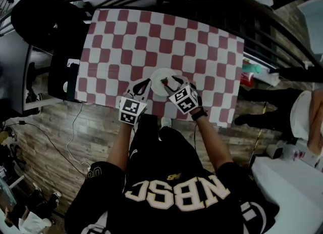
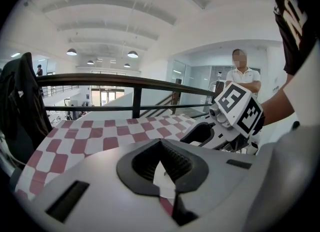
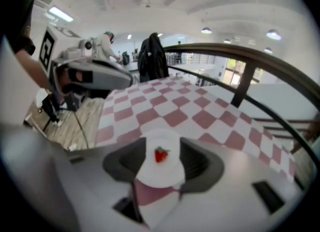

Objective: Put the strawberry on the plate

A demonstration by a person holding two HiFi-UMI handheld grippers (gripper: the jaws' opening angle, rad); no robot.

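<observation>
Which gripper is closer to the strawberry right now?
Right. The right gripper hangs over the plate, jaws opening with the strawberry lying between them untouched; the left gripper sits by the plate's left edge.

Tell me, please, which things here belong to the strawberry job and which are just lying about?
Job: strawberry, lying on the plate; right tool, its jaws opening with the strawberry between them, not gripped.
Lying about: black jacket left of the checked table; red object off the table's right edge.
</observation>
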